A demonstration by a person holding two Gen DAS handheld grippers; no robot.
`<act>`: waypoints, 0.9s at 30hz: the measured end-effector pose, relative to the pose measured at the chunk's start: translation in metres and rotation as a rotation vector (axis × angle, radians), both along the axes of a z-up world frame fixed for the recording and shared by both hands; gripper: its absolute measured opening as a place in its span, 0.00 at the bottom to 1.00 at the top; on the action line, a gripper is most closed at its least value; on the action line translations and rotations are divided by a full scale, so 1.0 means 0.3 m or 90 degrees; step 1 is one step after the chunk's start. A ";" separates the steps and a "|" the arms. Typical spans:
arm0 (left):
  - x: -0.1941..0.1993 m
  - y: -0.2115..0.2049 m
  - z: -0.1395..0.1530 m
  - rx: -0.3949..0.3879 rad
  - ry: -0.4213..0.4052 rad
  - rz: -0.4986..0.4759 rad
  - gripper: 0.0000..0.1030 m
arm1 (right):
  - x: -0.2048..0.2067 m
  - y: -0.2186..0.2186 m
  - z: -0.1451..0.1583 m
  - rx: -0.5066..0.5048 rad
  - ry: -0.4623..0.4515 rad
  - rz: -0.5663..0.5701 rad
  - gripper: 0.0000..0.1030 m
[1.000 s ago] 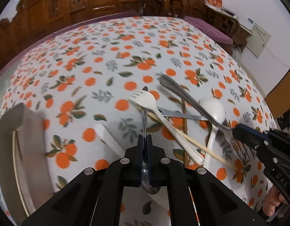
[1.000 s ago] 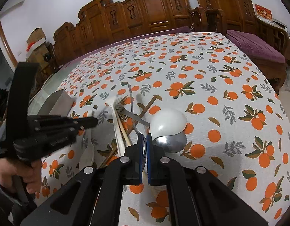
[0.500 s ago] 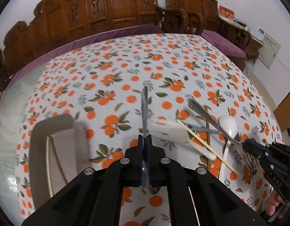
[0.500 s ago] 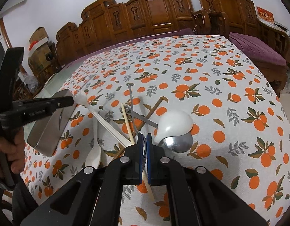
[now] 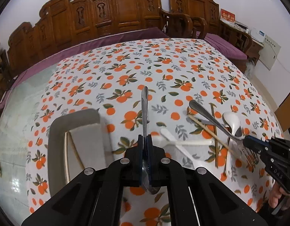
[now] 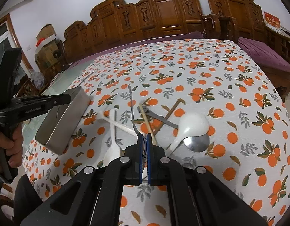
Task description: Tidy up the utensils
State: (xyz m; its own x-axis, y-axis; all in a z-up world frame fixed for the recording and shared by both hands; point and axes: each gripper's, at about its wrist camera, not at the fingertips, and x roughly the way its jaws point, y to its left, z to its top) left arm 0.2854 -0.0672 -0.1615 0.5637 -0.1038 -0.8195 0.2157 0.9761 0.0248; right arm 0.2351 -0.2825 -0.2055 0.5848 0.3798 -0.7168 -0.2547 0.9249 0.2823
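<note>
A: What has the left gripper (image 5: 144, 141) got?

B: Its jaws are pinched on a steel spoon (image 5: 144, 111). The handle sticks out ahead toward the middle of the frame, and the bowl shows below the pads, near the bottom centre. The spoon is off the tabletop (image 5: 163, 71).

A: And the right gripper (image 6: 144, 139)?

B: Pressed together on a steel fork (image 6: 132, 111). The tines sit between the blue pads and the handle slants up toward the frame's centre. In the left wrist view you see that gripper at the right edge, with the fork running up and left over the pile.

A: What is in the pile?

B: A white ladle (image 6: 192, 128) lies on a second steel spoon (image 6: 196, 144), right of centre in the right wrist view. A light chopstick (image 6: 147, 120) and a dark chopstick (image 6: 168, 114) cross a knife (image 6: 160, 118). Left of them two white plastic pieces cross: a white spoon (image 6: 113, 143) and a white fork (image 6: 116, 124), both blurred.

A: Where is the tray?

B: The grey tray (image 5: 56, 141) stands lower left in the left wrist view, just left of the gripper, with one chopstick (image 5: 77, 156) inside. In the right wrist view it is centre left, under the left gripper's arm

A: Any hands?

B: The left hand (image 6: 5, 146) grips the handle at the left edge of the right wrist view
</note>
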 end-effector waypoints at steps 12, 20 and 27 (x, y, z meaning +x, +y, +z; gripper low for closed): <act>-0.060 0.239 0.012 0.001 0.007 0.037 0.03 | -0.048 0.137 0.064 0.020 -0.005 0.057 0.04; -0.048 0.363 -0.068 0.002 0.043 0.075 0.03 | -0.042 0.242 0.113 0.007 -0.011 0.074 0.04; -0.028 0.394 -0.153 0.010 0.076 0.082 0.03 | -0.047 0.331 0.133 -0.014 -0.011 0.093 0.04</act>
State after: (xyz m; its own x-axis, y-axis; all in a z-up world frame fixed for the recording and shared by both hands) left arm 0.2769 0.0510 -0.2075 0.4702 -0.0240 -0.8822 0.0916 0.9956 0.0217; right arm 0.2209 -0.1832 -0.1658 0.5371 0.4458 -0.7161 -0.3920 0.8836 0.2561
